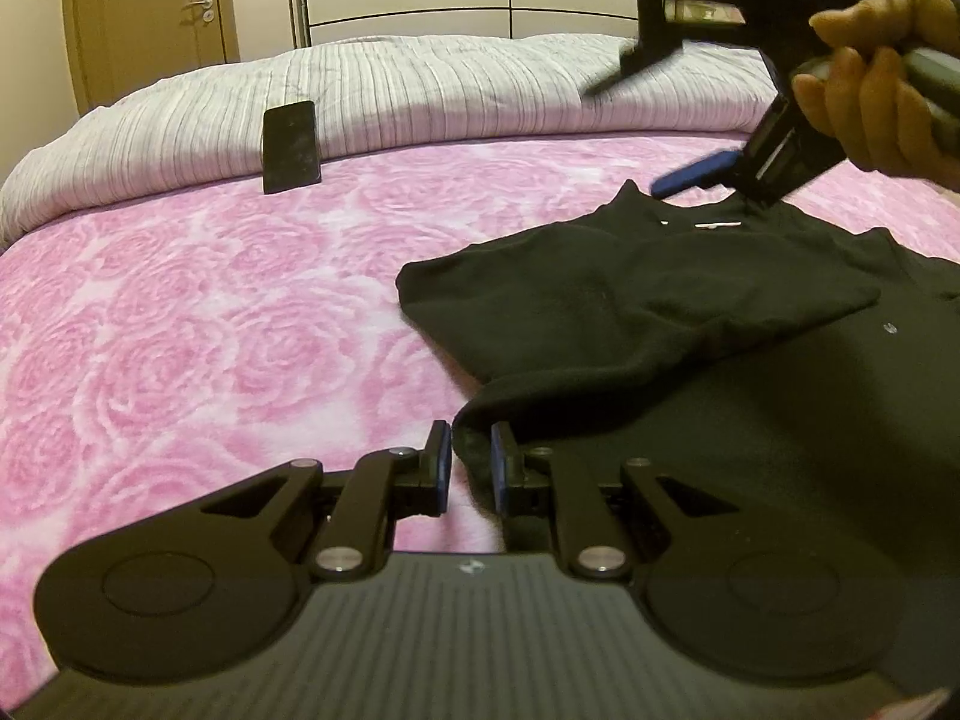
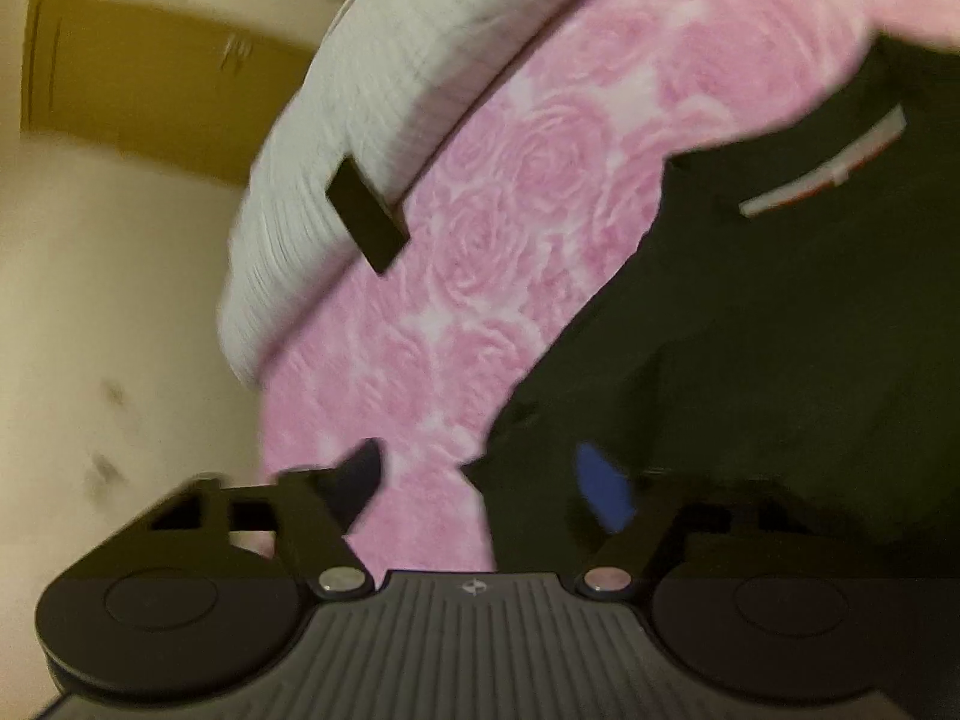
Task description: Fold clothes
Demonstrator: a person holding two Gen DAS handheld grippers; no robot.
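Observation:
A black shirt (image 1: 660, 324) lies partly folded on the pink rose-patterned bedspread (image 1: 210, 330), its neck label facing the far side. My left gripper (image 1: 470, 468) holds its jaws narrowly apart around a black fabric edge that runs between the blue pads; the pads do not clearly pinch it. My right gripper (image 1: 654, 126), held by a hand, hovers open above the collar in the left wrist view. In the blurred, tilted right wrist view the right gripper (image 2: 480, 480) is open over the shirt's (image 2: 780, 360) edge, with the label (image 2: 828, 168) visible.
A dark rectangular phone-like object (image 1: 290, 147) leans against the grey striped duvet (image 1: 420, 90) at the far side of the bed. A wooden door (image 1: 150, 12) and pale wardrobe panels stand behind. The floor (image 2: 120, 360) shows beside the bed in the right wrist view.

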